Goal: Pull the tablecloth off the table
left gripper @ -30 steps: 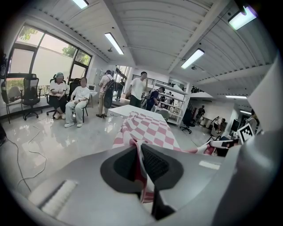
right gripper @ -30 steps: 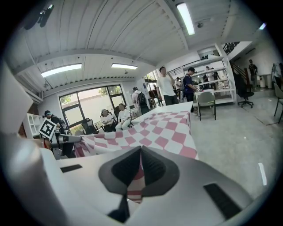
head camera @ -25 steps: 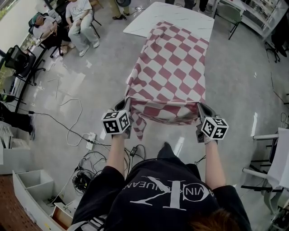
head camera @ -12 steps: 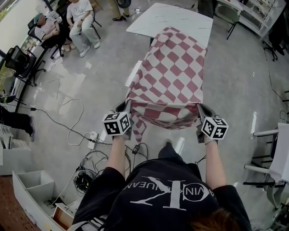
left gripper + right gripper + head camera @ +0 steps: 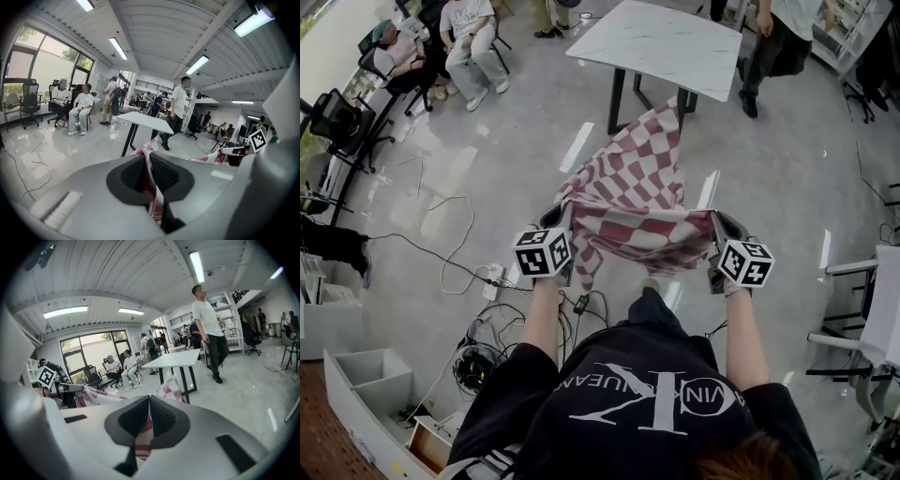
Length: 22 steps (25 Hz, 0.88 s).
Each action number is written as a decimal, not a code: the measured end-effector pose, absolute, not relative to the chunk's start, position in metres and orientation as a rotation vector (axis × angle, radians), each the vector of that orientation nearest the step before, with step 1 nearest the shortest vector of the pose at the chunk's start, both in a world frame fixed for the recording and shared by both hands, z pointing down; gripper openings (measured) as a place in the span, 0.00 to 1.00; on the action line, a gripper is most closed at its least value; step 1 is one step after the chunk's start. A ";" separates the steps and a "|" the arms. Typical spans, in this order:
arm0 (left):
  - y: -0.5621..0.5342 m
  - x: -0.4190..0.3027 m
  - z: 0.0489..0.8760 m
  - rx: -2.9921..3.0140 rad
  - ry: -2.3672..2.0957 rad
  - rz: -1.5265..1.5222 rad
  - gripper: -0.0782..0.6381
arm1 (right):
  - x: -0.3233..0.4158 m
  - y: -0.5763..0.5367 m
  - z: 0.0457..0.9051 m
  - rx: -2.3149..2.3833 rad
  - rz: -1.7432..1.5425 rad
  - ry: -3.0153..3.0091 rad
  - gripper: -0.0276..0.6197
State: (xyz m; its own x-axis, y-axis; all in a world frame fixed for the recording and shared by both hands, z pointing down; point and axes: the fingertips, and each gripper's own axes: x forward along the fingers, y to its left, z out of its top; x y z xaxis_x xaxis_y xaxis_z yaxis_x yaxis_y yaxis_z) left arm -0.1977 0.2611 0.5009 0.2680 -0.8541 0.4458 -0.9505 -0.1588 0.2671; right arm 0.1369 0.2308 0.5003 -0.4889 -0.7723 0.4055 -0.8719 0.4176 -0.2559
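Observation:
The red-and-white checked tablecloth (image 5: pixel 633 187) hangs in the air between my two grippers and the white table (image 5: pixel 661 42), its far corner drooping just short of the table's near edge. My left gripper (image 5: pixel 562 221) is shut on the cloth's near left corner, whose fabric is pinched between its pads (image 5: pixel 149 174). My right gripper (image 5: pixel 716 225) is shut on the near right corner (image 5: pixel 146 427). The tabletop lies bare, white with faint marbling. In the left gripper view the table (image 5: pixel 143 121) stands ahead on dark legs.
A person (image 5: pixel 773 42) walks past the table's far right. Two seated people (image 5: pixel 441 42) are at the far left by office chairs. Cables and a power strip (image 5: pixel 492 281) lie on the floor near my feet. White boxes (image 5: pixel 366 384) sit at lower left, a chair (image 5: pixel 862 319) at right.
The cloth has slid off the table toward me: it covered the near half of the top before, and now hangs free with the tabletop bare. A person has walked in at the table's far right.

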 end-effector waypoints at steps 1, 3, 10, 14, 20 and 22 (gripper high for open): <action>0.264 -0.198 0.499 2.061 -1.624 0.258 0.15 | 0.137 0.233 0.499 1.452 0.645 -2.449 0.06; 0.266 -0.199 0.494 2.075 -1.624 0.251 0.15 | 0.137 0.237 0.495 1.462 0.643 -2.452 0.06; 0.266 -0.201 0.470 2.143 -1.657 0.233 0.15 | 0.135 0.241 0.474 1.490 0.609 -2.508 0.06; 0.267 -0.206 0.458 2.173 -1.688 0.224 0.15 | 0.130 0.241 0.460 1.475 0.556 -2.554 0.06; 0.269 -0.218 0.437 2.182 -1.762 0.163 0.15 | 0.118 0.238 0.436 1.442 0.455 -2.625 0.06; 0.271 -0.219 0.429 2.208 -1.796 0.145 0.15 | 0.116 0.237 0.428 1.440 0.422 -2.641 0.06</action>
State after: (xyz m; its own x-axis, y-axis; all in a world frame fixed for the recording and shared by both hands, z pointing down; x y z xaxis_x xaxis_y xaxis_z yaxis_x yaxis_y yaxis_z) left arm -0.2194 0.2706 0.4294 0.2173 -0.9412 0.2585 -0.9706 -0.1802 0.1598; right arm 0.1157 0.2373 0.4281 -0.5463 -0.8077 0.2217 -0.8366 0.5131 -0.1920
